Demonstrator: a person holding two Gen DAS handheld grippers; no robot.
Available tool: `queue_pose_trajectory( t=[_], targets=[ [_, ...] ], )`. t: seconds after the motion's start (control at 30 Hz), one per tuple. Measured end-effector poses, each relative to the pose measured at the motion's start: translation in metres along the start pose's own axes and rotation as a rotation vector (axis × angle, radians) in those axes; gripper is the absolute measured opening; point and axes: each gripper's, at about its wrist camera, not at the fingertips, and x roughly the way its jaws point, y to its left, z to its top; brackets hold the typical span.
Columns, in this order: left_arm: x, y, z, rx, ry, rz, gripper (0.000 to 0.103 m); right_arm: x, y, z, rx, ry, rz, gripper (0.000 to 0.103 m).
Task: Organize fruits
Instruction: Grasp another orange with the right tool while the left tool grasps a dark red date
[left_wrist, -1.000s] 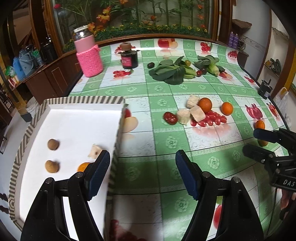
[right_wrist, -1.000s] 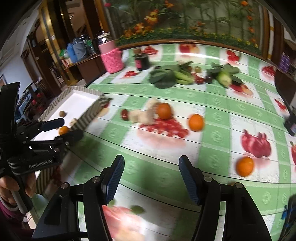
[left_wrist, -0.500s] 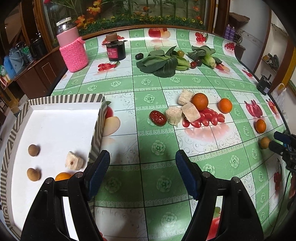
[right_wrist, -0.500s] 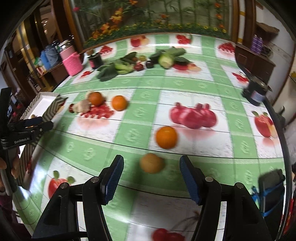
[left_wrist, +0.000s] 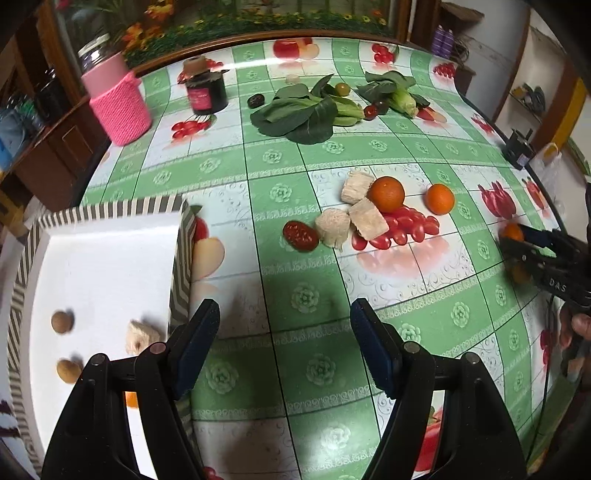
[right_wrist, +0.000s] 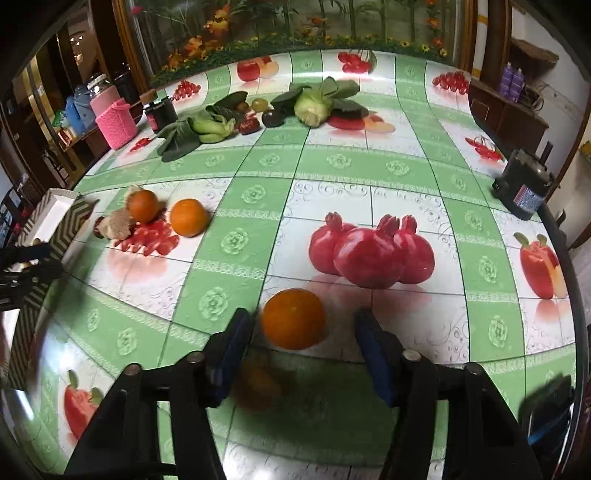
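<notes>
My left gripper (left_wrist: 284, 339) hangs open and empty over the green tablecloth, just right of the white tray (left_wrist: 107, 236) with its striped rim. The tray holds two brown longans (left_wrist: 62, 322), a pale chunk (left_wrist: 138, 338) and an orange (left_wrist: 131, 398) half hidden by my left finger. Ahead lie two oranges (left_wrist: 386, 194), pale chunks (left_wrist: 334, 227) and a red date (left_wrist: 300, 235). My right gripper (right_wrist: 304, 343) is closing around a loose orange (right_wrist: 294, 318), its pads still apart from it. A blurred brown fruit (right_wrist: 255, 384) lies by its left finger.
Leafy greens (left_wrist: 295, 114), a black jar (left_wrist: 205, 94) and a pink knitted jar (left_wrist: 118, 107) stand at the far side. A black box (right_wrist: 521, 184) sits at the table's right edge, which curves close to my right gripper. Printed fruit pictures cover the cloth.
My right gripper has swung right and down onto the lone orange, and its jaws have narrowed around it. My left gripper has drifted right, off the tray's edge.
</notes>
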Motion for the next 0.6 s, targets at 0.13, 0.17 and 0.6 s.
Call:
queue_pose_trajectory(
  t=[0.13, 0.17, 0.6],
  targets=[
    [0.015, 0.001, 0.011, 0.006, -0.003, 0.008, 0.073, 0.0, 0.004, 0.002, -0.009, -0.004, 0.034, 0.035],
    [0.019, 0.002, 0.014, 0.005, -0.009, 0.006, 0.073, 0.0, 0.004, 0.001, -0.012, -0.005, 0.031, 0.035],
    [0.053, 0.003, 0.036, 0.11, -0.013, -0.047, 0.062, -0.001, 0.003, 0.0, -0.019, -0.026, 0.05, 0.035]
  ],
)
